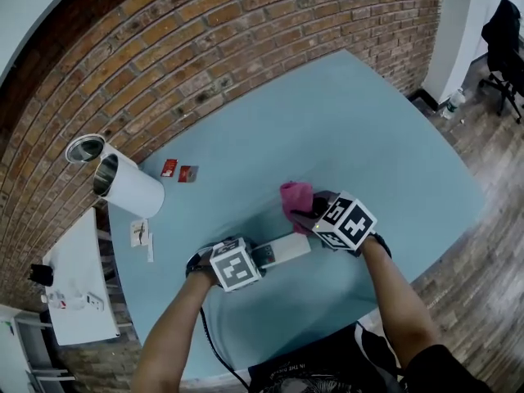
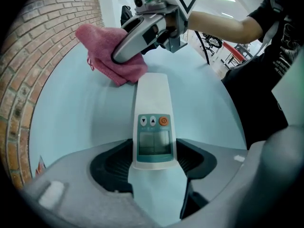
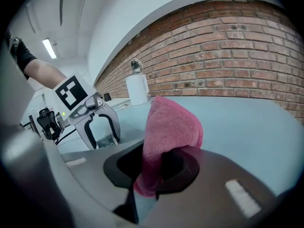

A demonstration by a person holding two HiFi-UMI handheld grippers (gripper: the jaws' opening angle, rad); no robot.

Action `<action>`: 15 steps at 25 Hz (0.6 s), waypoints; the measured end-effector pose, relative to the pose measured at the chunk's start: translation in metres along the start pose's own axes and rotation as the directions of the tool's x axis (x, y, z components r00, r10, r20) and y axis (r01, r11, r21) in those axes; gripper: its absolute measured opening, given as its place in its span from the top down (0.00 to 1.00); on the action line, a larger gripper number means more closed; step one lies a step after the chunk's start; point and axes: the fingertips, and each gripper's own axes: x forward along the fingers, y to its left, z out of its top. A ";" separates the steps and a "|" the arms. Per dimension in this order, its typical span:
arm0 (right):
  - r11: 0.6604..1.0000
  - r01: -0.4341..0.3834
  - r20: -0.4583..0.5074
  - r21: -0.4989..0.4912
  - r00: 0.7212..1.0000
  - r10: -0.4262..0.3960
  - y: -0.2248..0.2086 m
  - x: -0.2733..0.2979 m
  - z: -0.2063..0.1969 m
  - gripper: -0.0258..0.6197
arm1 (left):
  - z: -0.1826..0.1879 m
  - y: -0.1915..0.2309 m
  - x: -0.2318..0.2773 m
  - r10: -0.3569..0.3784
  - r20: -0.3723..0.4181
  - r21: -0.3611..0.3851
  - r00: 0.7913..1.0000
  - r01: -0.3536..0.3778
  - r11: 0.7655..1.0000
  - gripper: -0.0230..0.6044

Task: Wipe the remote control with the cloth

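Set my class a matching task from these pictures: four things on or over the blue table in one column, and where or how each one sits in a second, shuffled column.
Things
1. remote control
2. pink cloth
3. white cylinder
4. small red items

States
A. pinched in the right gripper
B. upright near the brick wall
C. clamped in the left gripper
D. flat on the table, untouched

Pairs: 1-C, 2-A, 3-B, 4-D

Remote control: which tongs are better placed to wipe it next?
Right. The right tongs hold the pink cloth at the far end of the remote control; the left tongs are shut on its near end.
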 end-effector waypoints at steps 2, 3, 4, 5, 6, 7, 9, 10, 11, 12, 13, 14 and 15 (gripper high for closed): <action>1.000 0.027 0.013 0.013 1.000 -0.027 -0.002 -0.009 -0.001 0.86 | -0.002 -0.001 0.001 0.003 0.020 -0.017 1.000 -0.002 1.000 0.50; 0.999 0.040 0.023 0.017 0.999 -0.040 -0.002 -0.015 0.000 0.86 | -0.003 0.000 0.000 0.011 0.033 -0.036 0.999 -0.009 0.999 0.50; 0.998 0.053 0.034 0.022 0.998 -0.053 -0.002 -0.021 0.000 0.86 | -0.003 0.002 -0.002 0.021 0.047 -0.061 0.999 -0.018 0.998 0.50; 0.998 0.065 0.046 0.027 0.997 -0.066 -0.002 -0.027 0.000 0.86 | -0.003 0.003 -0.005 0.027 0.061 -0.092 0.998 -0.022 0.996 0.50; 0.996 0.076 0.058 0.034 0.995 -0.078 -0.001 -0.032 -0.001 0.86 | -0.003 0.001 -0.007 0.023 0.072 -0.125 0.997 -0.014 0.992 0.50; 0.995 0.088 0.069 0.045 0.993 -0.091 -0.001 -0.038 -0.003 0.86 | -0.003 -0.002 -0.008 0.009 0.080 -0.159 0.997 0.003 0.987 0.50; 0.991 0.110 0.093 0.076 0.989 -0.116 0.001 -0.048 -0.007 0.86 | -0.001 -0.010 -0.009 -0.034 0.098 -0.223 0.995 0.056 0.973 0.50; 0.988 0.117 0.108 0.096 0.986 -0.127 0.002 -0.053 -0.009 0.86 | 0.000 -0.016 -0.008 -0.064 0.118 -0.258 0.991 0.093 0.962 0.50; 0.985 0.123 0.124 0.118 0.983 -0.137 0.003 -0.057 -0.011 0.86 | 0.002 -0.021 -0.007 -0.098 0.147 -0.298 0.984 0.138 0.945 0.50; 0.982 0.128 0.138 0.139 0.979 -0.148 0.004 -0.060 -0.014 0.86 | 0.004 -0.028 -0.007 -0.134 0.183 -0.341 0.974 0.191 0.920 0.50; 0.978 0.134 0.150 0.158 0.976 -0.158 0.004 -0.063 -0.016 0.86 | 0.007 -0.035 -0.007 -0.173 0.223 -0.384 0.959 0.249 0.889 0.50; 0.975 0.141 0.157 0.173 0.973 -0.169 0.006 -0.065 -0.019 0.86 | 0.009 -0.042 -0.009 -0.215 0.263 -0.420 0.940 0.312 0.852 0.50; 0.972 0.149 0.161 0.182 0.971 -0.179 0.007 -0.066 -0.022 0.86 | 0.011 -0.051 -0.010 -0.260 0.302 -0.444 0.917 0.377 0.813 0.50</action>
